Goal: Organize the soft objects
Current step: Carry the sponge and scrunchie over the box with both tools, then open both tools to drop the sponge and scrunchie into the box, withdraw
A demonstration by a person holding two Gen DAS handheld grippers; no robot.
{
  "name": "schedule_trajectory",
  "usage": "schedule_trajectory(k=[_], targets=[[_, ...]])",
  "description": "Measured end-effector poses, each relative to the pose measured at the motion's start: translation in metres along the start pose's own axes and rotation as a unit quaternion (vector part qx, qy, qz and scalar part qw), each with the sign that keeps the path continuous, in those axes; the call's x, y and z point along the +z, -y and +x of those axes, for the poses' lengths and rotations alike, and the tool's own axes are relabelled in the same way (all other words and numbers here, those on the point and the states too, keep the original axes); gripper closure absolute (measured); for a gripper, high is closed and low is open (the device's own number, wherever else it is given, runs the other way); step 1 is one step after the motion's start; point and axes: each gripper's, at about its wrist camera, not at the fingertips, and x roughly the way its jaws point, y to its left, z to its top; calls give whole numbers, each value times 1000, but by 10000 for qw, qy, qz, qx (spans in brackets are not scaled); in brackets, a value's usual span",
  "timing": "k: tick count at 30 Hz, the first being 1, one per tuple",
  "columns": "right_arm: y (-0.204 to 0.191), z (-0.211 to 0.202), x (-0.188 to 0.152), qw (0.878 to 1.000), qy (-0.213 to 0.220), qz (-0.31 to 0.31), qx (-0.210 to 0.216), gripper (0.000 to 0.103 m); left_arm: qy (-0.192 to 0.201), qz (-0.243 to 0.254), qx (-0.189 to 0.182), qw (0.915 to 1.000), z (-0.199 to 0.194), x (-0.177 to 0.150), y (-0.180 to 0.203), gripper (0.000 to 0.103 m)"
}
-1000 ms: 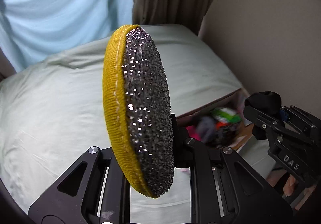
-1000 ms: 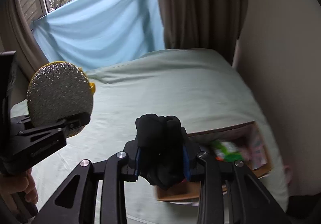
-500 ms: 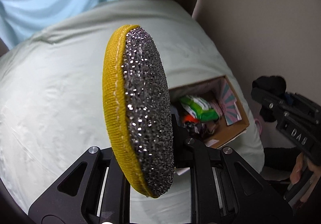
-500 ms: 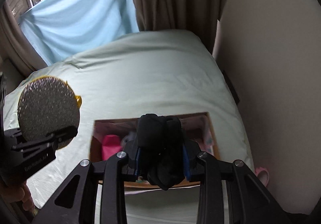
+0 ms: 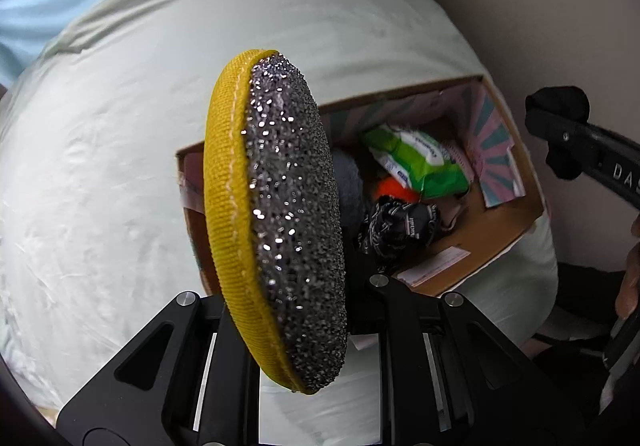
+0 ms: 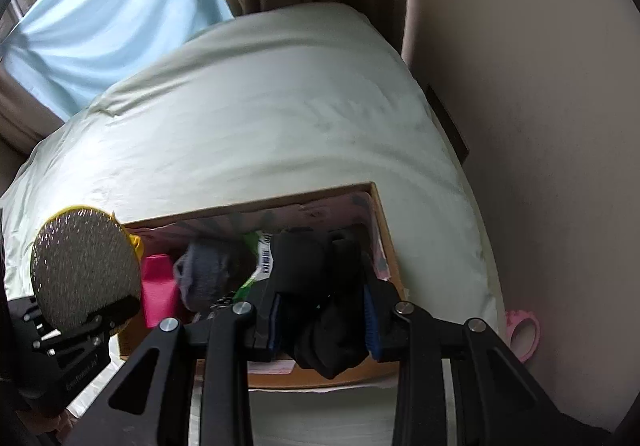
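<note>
My left gripper [image 5: 304, 310] is shut on a round scrub sponge [image 5: 280, 214], yellow on one side and glittery grey on the other; it also shows in the right wrist view [image 6: 84, 266]. It hangs over the left end of an open cardboard box [image 5: 492, 234]. My right gripper [image 6: 320, 302] is shut on a bundle of black socks [image 6: 316, 286], held above the box [image 6: 384, 230]; the bundle shows at the right of the left wrist view [image 5: 560, 114].
The box sits on a pale green bed [image 6: 260, 118] near its front right corner and holds a green wipes pack [image 5: 420, 162], a grey sock [image 6: 204, 270], a pink item [image 6: 158, 286], an orange item [image 5: 394, 188] and a dark patterned bundle [image 5: 400, 222]. A wall [image 6: 540, 126] is close on the right.
Both grippers have tilted down and moved towards the box, which now fills the lower middle of both views. The sponge and the socks are still held.
</note>
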Motion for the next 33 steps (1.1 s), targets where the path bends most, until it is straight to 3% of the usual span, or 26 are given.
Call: schedule_trajectory(k=[6,7,8,9,10,11,13,22,33], targets=[[11,19,1,9998,-201,24,54,73,-83,122,131,9998,8,5,7,88],[12,22,2,9997,-221,65,38,71,-90,169,169,9997,8,6,8,81],[13,25,3,9996,-246,99,31,57,-95,185,169,9996,7,9,8,70],[14,28,5,9995,-288,137,41,48,-93,183,139,9997,7,9,7,29],[16,30,6,9994,-296,186,63,30,-99,157,76,9998,6,10,7,2],[16,31,7,9994,-283,204,85,12,-44,137,71,9999,5,10,7,0],[15,33,7,9993,-320,157,112,4,-105,139,156,9997,5,11,5,0],[14,33,0,9993,-284,247,79,4,-142,153,247,9995,1,1,1,0],[-3,-2,-4,9996,-17,267,79,4,330,129,94,9993,-52,-6,-8,0]])
